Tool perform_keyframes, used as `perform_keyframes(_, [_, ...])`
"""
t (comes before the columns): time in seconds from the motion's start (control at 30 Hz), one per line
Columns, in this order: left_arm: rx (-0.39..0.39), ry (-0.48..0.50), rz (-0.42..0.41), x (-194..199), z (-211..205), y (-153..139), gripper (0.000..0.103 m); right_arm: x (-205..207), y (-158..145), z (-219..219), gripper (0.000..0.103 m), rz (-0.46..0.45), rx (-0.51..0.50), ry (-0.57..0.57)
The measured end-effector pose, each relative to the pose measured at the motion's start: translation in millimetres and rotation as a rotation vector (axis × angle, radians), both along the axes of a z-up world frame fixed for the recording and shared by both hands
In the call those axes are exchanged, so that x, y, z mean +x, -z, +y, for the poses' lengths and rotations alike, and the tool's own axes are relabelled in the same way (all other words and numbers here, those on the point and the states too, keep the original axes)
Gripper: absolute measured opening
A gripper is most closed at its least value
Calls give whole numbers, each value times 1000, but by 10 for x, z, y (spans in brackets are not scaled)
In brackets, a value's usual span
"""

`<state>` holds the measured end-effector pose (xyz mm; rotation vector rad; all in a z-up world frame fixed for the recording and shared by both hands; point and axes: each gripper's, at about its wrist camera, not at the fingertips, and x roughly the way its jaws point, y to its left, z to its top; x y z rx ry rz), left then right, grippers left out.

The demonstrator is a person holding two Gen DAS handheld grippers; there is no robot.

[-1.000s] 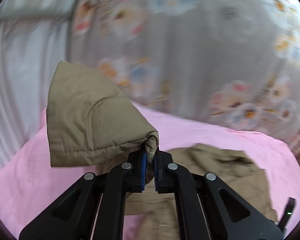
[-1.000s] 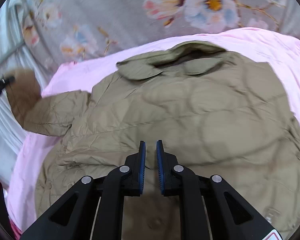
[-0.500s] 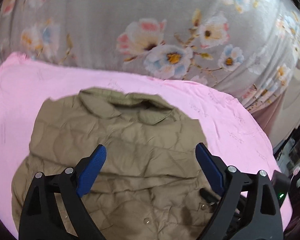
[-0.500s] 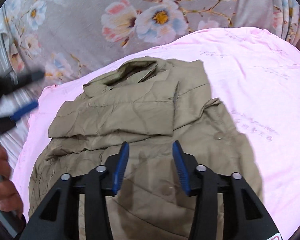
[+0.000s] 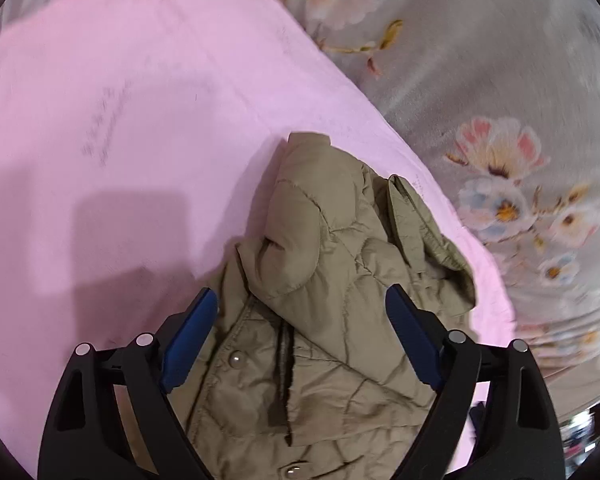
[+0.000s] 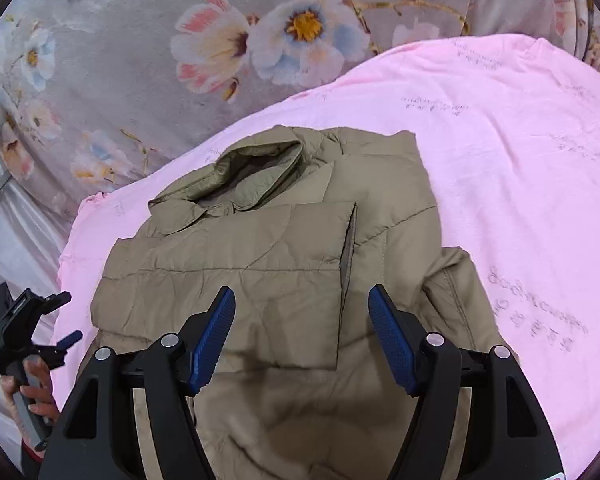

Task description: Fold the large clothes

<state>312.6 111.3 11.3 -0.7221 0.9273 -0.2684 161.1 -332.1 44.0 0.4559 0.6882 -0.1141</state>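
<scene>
An olive quilted jacket (image 6: 284, 248) lies on the pink sheet (image 6: 520, 152), collar at the far end, one sleeve folded flat across its chest. In the left wrist view the jacket (image 5: 332, 264) shows from its side, with snap buttons near the front. My left gripper (image 5: 300, 312) is open and empty just above the jacket's edge. It also shows in the right wrist view (image 6: 66, 318) at the far left, held in a hand. My right gripper (image 6: 302, 312) is open and empty above the jacket's lower half.
A grey curtain with a flower print (image 6: 236, 48) hangs behind the bed and also shows in the left wrist view (image 5: 500, 160). White fabric (image 6: 16, 240) lies at the left of the pink sheet. Bare pink sheet (image 5: 120, 120) spreads beside the jacket.
My left gripper let go of the sleeve, which now lies folded across the jacket, and swung to the jacket's side. My right gripper opened from shut to wide.
</scene>
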Motion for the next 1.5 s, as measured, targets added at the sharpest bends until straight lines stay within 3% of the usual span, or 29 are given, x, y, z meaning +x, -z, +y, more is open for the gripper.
perform_keyframes(0.2, [-130,31,51,136,-78,168,76,211,195,-52,69,51,74,7])
perform_keyframes(0.3, [-128,24,88,247,-88,285,49,262,213,-21,62,58,78,-4])
perform_keyframes(0.33, [-112,19,109,286,-100,325,30,294,206,3,50,63,66,-11])
perform_keyframes(0.37, [-106,19,117,310,-104,352,21,313,189,23,41,67,46,-15])
perform_keyframes(0.4, [-97,15,116,309,-88,357,16,326,153,41,14,65,25,-22])
perform_keyframes(0.43, [-60,7,102,287,-81,307,8,302,65,62,4,40,21,-43])
perform_keyframes(0.53, [3,19,25,119,-29,65,4,65,-260,185,3,-63,-27,-72])
perform_keyframes(0.6, [49,44,-21,-15,-20,-67,4,-111,-388,335,3,-102,-148,-84])
perform_keyframes(0.7, [181,61,-32,-127,-98,-43,4,-3,-119,407,2,12,-244,-91])
perform_keyframes(0.77, [282,66,-26,-124,-211,67,4,104,126,413,2,91,-250,-89])
perform_keyframes(0.83, [341,66,-25,-117,-290,183,4,143,264,446,3,112,-268,-86])
perform_keyframes(1.1, [569,75,-120,-202,-554,143,8,150,283,565,11,144,-350,-95])
perform_keyframes(1.2, [647,63,-150,-356,-561,-35,33,-91,28,502,15,73,-317,-67])
perform_keyframes(1.23, [658,60,-184,-443,-548,-141,49,-149,-72,489,17,44,-308,-61])
perform_keyframes(1.27, [668,50,-222,-509,-548,-252,55,-184,-190,492,19,15,-301,-55])
perform_keyframes(1.37, [691,56,-322,-612,-701,-610,56,-68,-367,627,20,-12,-284,-103])
perform_keyframes(1.5, [683,122,-347,-483,-1153,-684,60,239,-218,867,20,38,-306,-150])
